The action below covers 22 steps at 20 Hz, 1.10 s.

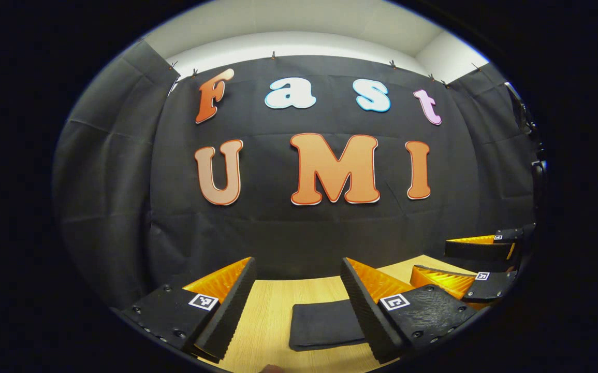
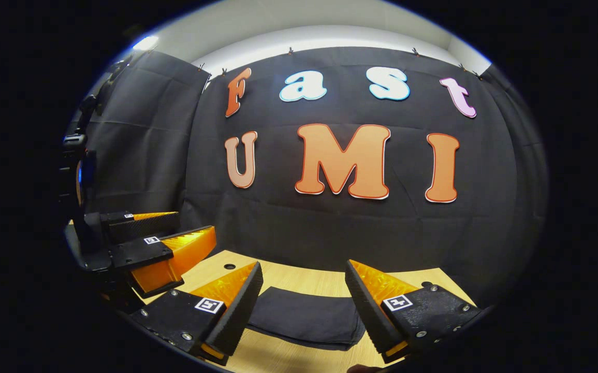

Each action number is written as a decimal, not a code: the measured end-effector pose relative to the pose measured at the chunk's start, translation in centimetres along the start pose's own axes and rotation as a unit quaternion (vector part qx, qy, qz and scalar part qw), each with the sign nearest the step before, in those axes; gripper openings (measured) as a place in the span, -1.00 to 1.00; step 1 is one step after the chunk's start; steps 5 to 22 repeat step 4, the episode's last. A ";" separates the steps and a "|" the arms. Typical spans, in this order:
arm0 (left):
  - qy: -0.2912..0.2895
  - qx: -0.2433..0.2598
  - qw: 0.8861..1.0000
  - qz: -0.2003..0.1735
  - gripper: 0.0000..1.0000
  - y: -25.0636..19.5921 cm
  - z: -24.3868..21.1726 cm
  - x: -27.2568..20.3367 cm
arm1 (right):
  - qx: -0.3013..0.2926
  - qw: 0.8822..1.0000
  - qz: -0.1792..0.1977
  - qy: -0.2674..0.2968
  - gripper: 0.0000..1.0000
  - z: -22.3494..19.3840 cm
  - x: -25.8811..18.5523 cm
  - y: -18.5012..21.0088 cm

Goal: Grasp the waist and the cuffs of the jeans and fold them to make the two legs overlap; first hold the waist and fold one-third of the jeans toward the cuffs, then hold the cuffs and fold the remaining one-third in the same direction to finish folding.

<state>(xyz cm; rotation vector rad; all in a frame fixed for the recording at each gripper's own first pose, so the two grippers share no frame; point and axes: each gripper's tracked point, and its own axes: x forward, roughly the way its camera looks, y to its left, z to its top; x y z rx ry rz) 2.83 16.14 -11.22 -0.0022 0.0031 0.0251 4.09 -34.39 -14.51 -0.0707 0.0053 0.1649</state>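
The dark jeans (image 1: 324,324) lie as a compact folded rectangle on the wooden table (image 1: 273,311). My left gripper (image 1: 299,269) hovers above them, open, with nothing between its fingers. In the right gripper view the same folded jeans (image 2: 304,316) lie flat below my right gripper (image 2: 304,274), which is also open and holds nothing. The right gripper (image 1: 464,259) shows at the right edge of the left gripper view. The left gripper (image 2: 174,233) shows at the left of the right gripper view. Both are lifted clear of the cloth.
The black cloth wall (image 2: 330,217) stands close behind the table's far edge. A small round hole (image 2: 229,266) sits in the tabletop (image 2: 299,277) near its back left. A dark stand with equipment (image 2: 73,155) rises at the far left.
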 end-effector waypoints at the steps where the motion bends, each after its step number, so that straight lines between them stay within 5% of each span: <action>1: 0.004 -0.001 1.000 -0.002 0.95 -0.2 -0.3 0.0 | 0.000 1.000 -0.001 0.001 0.92 -0.1 -0.2 -0.1; 22: 0.019 0.015 1.000 -0.001 0.94 0.1 -1.5 0.1 | 0.004 1.000 -0.003 -0.006 0.92 0.0 -1.0 -0.3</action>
